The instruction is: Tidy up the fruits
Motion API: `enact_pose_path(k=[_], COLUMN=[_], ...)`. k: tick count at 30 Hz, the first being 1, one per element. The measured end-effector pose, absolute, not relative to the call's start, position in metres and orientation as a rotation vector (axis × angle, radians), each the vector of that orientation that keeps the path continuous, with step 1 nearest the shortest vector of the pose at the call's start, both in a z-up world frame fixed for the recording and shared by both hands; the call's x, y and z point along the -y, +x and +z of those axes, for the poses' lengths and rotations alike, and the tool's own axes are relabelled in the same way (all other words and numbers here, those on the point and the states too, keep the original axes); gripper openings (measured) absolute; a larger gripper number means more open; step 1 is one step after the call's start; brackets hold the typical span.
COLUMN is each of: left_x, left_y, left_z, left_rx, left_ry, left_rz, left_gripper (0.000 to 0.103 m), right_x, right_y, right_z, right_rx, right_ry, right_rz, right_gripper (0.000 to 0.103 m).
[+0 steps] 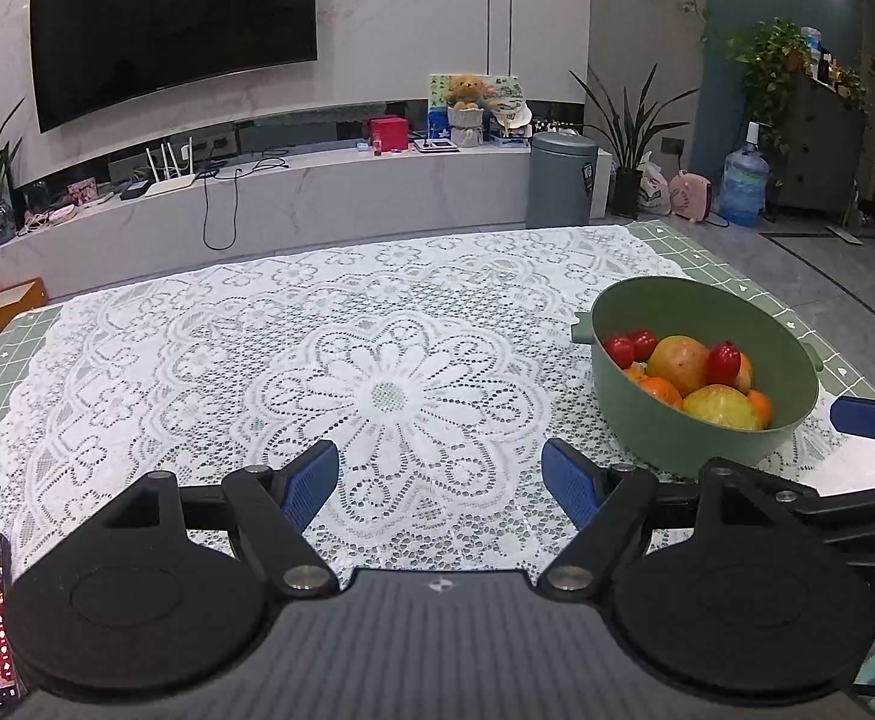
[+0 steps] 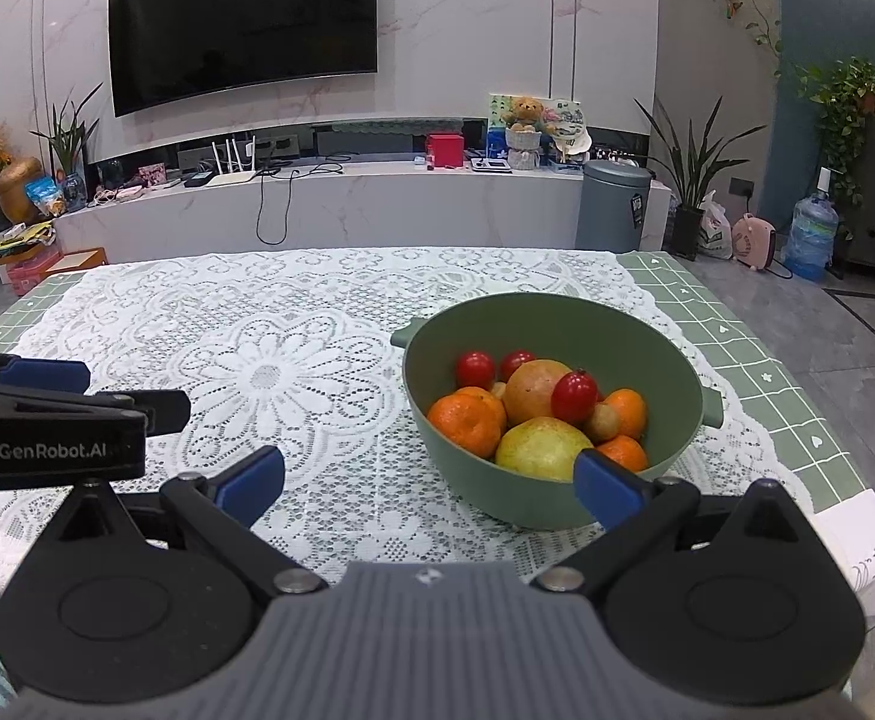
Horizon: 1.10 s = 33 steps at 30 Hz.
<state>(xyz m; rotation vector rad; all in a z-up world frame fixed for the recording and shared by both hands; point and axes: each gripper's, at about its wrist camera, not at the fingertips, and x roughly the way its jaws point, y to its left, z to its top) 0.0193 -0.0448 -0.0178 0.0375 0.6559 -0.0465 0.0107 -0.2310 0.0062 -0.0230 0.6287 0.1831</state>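
Fruit sat heaped in the green bowl (image 2: 665, 372), which stood on the lace tablecloth (image 2: 269, 372) at about two o'clock from the table's middle flower pattern. Both grippers hung low over the near edge with nothing between their blue pads: the left gripper (image 1: 440, 483) was spread wide over bare lace, well apart from the bowl, and the right gripper (image 2: 431, 477) was spread wide too, its right-hand pad just in front of the bowl's near wall.

The pile looked risky to me. A cherry tomato (image 2: 574, 396) perched on top of the large reddish-yellow fruit (image 2: 530, 390), with two more tomatoes (image 2: 475, 368) behind at eleven o'clock. Mandarins (image 2: 464, 423) and a yellow pear (image 2: 542, 447) were wedged against the near rim. Lifting one of the lower fruits first would probably tip the perched tomato off; it could roll out across the lace. A squeeze too hard would likely split a tomato. Smooth round mandarins might slip from flat pads if gripped off-centre. The bowl seemed light, so a sideways push from a pad on its rim could slide it and bunch the cloth towards the table edge at three o'clock.
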Motion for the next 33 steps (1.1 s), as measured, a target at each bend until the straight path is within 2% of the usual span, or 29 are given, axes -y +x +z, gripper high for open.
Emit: enact_pose_path(k=[33], left_x=[0.0400], left_y=[0.0180], left_z=[-0.0200], left_rx=[-0.675], left_ry=[0.015], left_rz=[-0.045], left_gripper=[0.090], right_x=[0.2296], right_y=[0.0109], right_z=[0.0025], right_rx=[-0.643], right_ry=[-0.036], right_rz=[0.184], right_gripper=[0.099])
